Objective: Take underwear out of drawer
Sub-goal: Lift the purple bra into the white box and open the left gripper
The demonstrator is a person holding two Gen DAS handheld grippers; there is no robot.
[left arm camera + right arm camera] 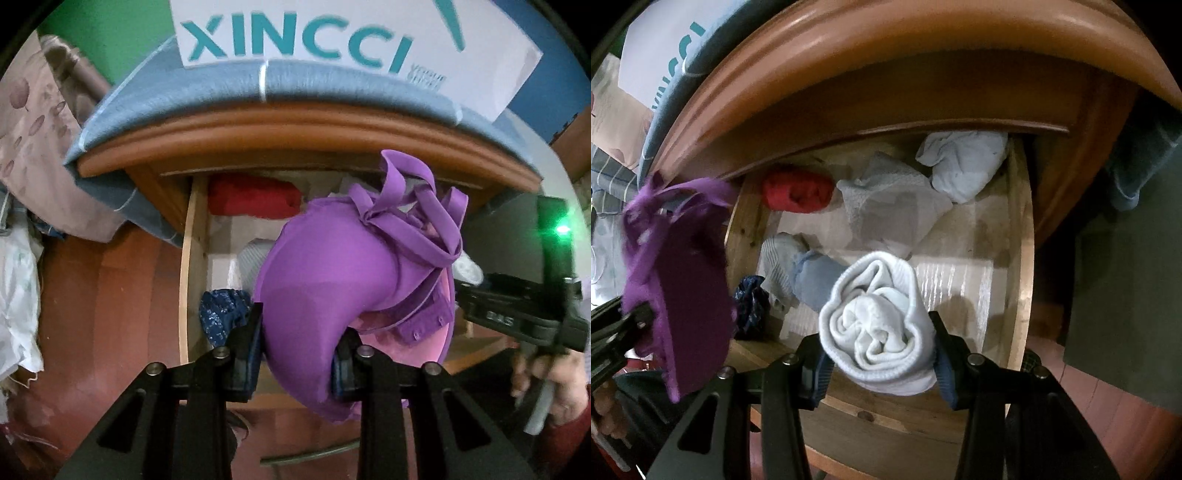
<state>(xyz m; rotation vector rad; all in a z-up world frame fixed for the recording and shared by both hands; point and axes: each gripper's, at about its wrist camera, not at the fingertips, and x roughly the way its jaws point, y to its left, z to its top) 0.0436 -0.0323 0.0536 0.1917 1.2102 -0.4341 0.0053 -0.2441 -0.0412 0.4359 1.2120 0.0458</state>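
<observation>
Left wrist view: left gripper (297, 350) clenched on the purple bra (332, 273), padded cup squeezed between both pads, straps hanging loose above the open drawer (192, 258). Right wrist view: right gripper (881, 354) clamped on a rolled white underwear piece (877, 325), held over the front edge of the drawer. Seen from here too, the purple bra (679, 266) hangs at the drawer's left edge, outside its left wall. Other clothes lying inside: a red roll (798, 192) near the back left corner, a white folded cloth (890, 199) in the middle, a pale bundle (964, 162) at the back right corner, a dark blue patterned piece (750, 306) at the front left corner.

To do this step well, probably best to:
- Keep both grips firm, no loosening while over the drawer.
- Lift straight up until the straps clear the cabinet top edge (295, 129); catching there looks possible.
- Move each garment outward, away from the front edge, hands well apart so the fabrics do not tangle.
- Release only above a free resting place.
</observation>
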